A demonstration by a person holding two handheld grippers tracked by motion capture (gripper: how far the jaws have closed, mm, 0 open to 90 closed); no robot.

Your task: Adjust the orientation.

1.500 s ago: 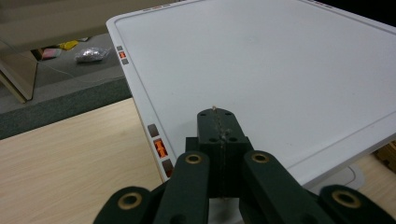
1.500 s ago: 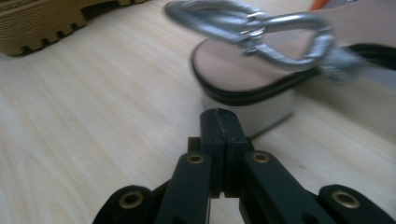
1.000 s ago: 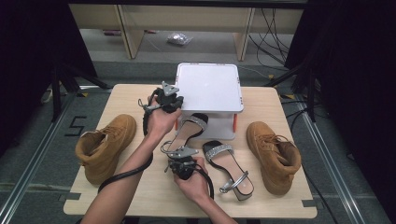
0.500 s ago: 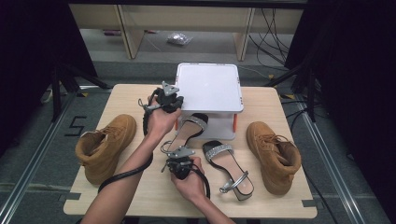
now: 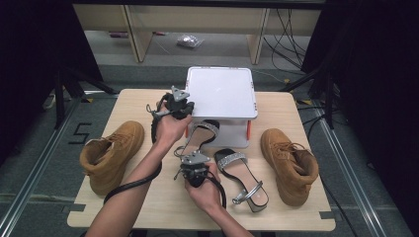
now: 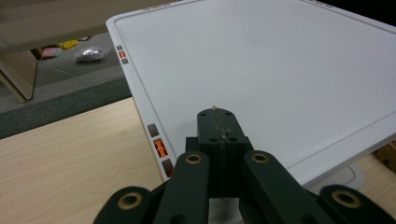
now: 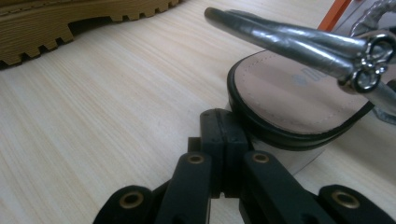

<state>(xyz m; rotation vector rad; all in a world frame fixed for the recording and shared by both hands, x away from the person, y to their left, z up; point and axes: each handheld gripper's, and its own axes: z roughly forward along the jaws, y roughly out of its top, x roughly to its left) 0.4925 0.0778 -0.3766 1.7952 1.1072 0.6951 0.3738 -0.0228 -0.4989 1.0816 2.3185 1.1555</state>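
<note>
Two black sandals with glittery straps lie mid-table: one (image 5: 200, 136) has its toe tucked under a raised white platform (image 5: 220, 94), the other (image 5: 242, 175) lies in front, to the right. My left gripper (image 5: 185, 107) is held at the platform's left front corner. In the left gripper view its jaws are shut and empty, with the tips (image 6: 219, 123) over the platform's white top (image 6: 280, 70). My right gripper (image 5: 190, 157) sits low by the first sandal's heel. In the right gripper view its shut tips (image 7: 222, 128) are right against that heel (image 7: 299, 107), under the silver ankle strap (image 7: 299, 39).
A tan boot (image 5: 111, 153) lies at the table's left and another (image 5: 289, 163) at its right; the left boot's lugged sole (image 7: 46, 28) is near my right gripper. Orange legs (image 5: 248, 129) hold up the platform. Bare wood (image 5: 148, 197) runs along the front edge.
The right hand has shifted very slightly by the sandal's heel. The left hand, the shoes and the platform have stayed where they were.
</note>
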